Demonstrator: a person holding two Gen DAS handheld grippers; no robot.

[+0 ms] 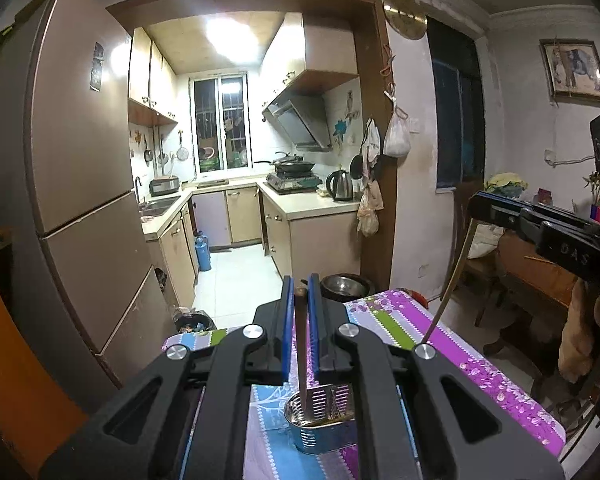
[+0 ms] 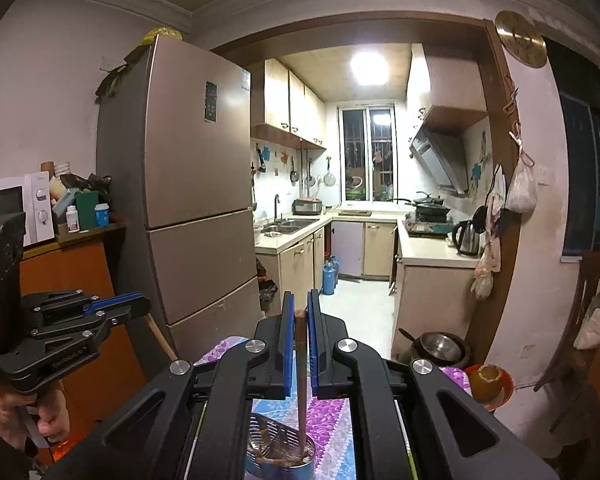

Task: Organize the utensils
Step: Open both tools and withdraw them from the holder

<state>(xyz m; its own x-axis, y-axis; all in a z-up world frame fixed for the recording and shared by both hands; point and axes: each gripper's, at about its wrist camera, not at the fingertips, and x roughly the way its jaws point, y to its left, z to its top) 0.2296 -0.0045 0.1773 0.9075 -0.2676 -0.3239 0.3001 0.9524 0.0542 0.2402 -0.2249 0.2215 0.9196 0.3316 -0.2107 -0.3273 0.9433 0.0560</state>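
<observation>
A metal utensil holder [image 1: 320,428] [image 2: 280,456] with a slotted divider stands on the table's purple flowered cloth [image 1: 480,360] [image 2: 332,412]. My left gripper [image 1: 300,284] is shut on the top of a brown chopstick [image 1: 302,360]. That chopstick hangs down, its lower end at the holder. At the right edge of the left wrist view, my right gripper [image 1: 474,204] pinches a thin stick [image 1: 452,280] that slants down toward the table. In the right wrist view, my right gripper [image 2: 299,300] is shut on a brown chopstick [image 2: 301,392] that reaches into the holder. A hand holds the left gripper [image 2: 144,306] at the left.
A tall fridge [image 1: 80,200] [image 2: 196,200] stands left of the kitchen doorway. A metal pot [image 1: 344,284] [image 2: 440,346] sits beyond the table's far edge. An orange bowl [image 2: 490,380] is at the table's right corner. A microwave [image 2: 16,208] rests on a cabinet at the left, and chairs [image 1: 532,292] stand at the right.
</observation>
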